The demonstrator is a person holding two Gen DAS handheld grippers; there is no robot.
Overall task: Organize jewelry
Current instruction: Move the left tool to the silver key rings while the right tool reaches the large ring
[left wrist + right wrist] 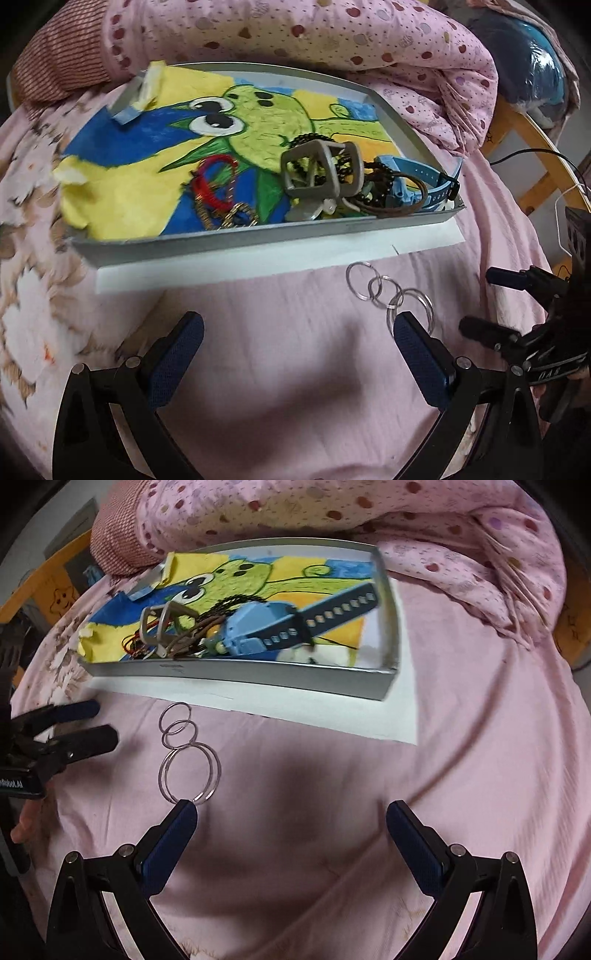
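both grippers, left [299,334] and right [291,821], wide open and empty; linked rings [186,755] on bedsheet [332,775] just ahead of right's left finger, outside tray [236,672]: light, stiff, thin, slippery, so pinch the big ring's rim.

A chain of linked silver rings [186,751] lay flat on the pink sheet, just outside the grey tray [236,672] at its 6 o'clock side. Inside the tray, a blue watch [258,627], black beads [340,162], a grey buckle [317,170] and red cord bracelets [214,177] lay heaped together.
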